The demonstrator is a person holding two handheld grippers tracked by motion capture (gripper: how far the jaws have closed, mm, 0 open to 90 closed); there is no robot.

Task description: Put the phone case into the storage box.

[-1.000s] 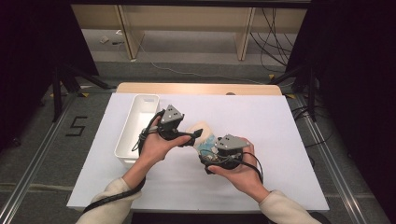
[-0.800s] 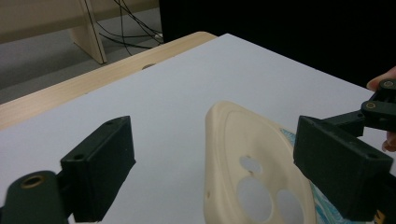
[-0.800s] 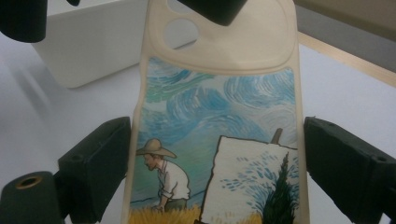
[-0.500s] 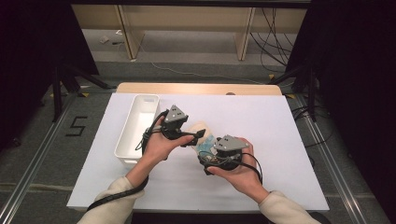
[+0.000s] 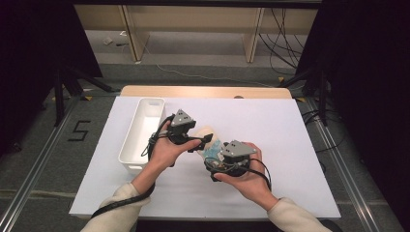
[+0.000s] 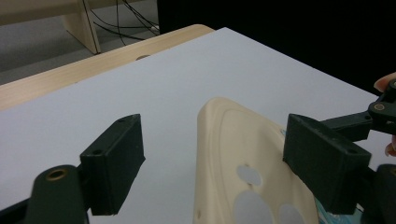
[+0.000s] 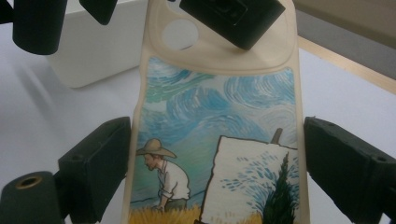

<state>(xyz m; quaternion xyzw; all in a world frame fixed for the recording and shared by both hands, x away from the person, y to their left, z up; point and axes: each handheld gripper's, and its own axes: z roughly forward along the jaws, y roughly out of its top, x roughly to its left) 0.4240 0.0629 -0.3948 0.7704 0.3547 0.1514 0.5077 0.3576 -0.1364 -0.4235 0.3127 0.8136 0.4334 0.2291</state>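
The right gripper (image 7: pixel 215 158) has its two jaws set against the long edges of a phone case (image 7: pixel 215 140), the left pad touching the cream rim and the right pad at or just off the other rim, so the case is gripped across its width. The case is cream with a painted picture of swirling blue sky, a man in a straw hat and an easel. In the high view this gripper (image 5: pixel 218 155) sits in the right hand (image 5: pixel 246 176) near the middle of the white sheet (image 5: pixel 290 145) that covers the table, with the case (image 5: pixel 208 140) poking out toward the left gripper (image 5: pixel 203 140). The left gripper's jaws have just been closing, with the camera-hole end of the case between them; in its own view the left gripper (image 6: pixel 233 158) has one pad well clear of the case (image 6: pixel 243 158) and the other right beside its far edge, so they are apart and not yet pressing. The left hand (image 5: pixel 167 150) holds that gripper just beside a white tray (image 5: pixel 130 150), which stands along the left side of the sheet.
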